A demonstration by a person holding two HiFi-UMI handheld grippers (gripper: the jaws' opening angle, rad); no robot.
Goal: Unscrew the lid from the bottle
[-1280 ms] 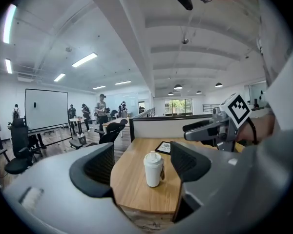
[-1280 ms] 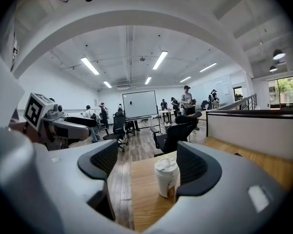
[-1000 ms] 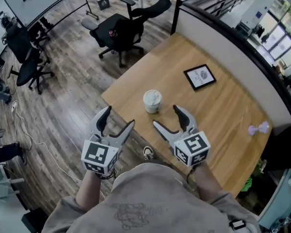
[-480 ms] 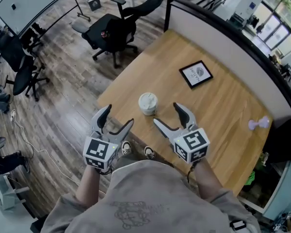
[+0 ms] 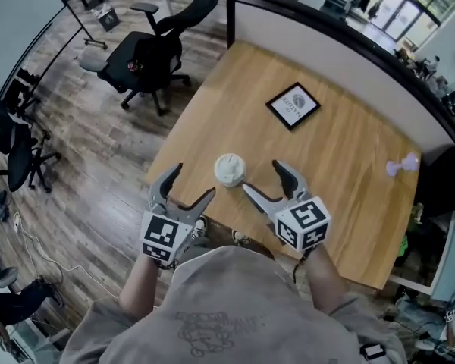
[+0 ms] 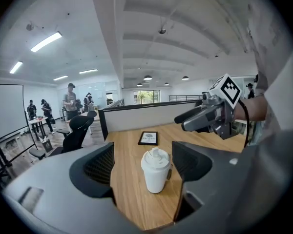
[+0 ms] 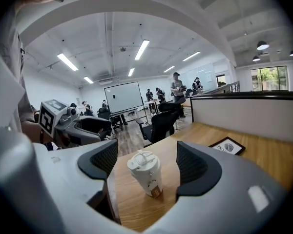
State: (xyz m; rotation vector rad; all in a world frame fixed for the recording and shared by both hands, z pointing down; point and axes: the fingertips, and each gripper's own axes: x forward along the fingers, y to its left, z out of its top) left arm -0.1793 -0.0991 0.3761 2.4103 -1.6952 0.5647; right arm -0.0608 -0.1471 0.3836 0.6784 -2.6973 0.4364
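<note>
White plastic bottle (image 5: 230, 170) with white lid (image 6: 155, 159) upright by light wooden table's (image 5: 326, 173) near edge. Left gripper (image 5: 192, 181) and right gripper (image 5: 262, 177) at that edge, jaws wide, empty. Bottle's small tag unreadable.

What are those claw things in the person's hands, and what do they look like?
The left gripper and right gripper are pale grey plastic, each with two curved jaws lined by dark ribbed pads. A cube with black-and-white square markers sits at each one's back. The person wears a beige sweatshirt.
</note>
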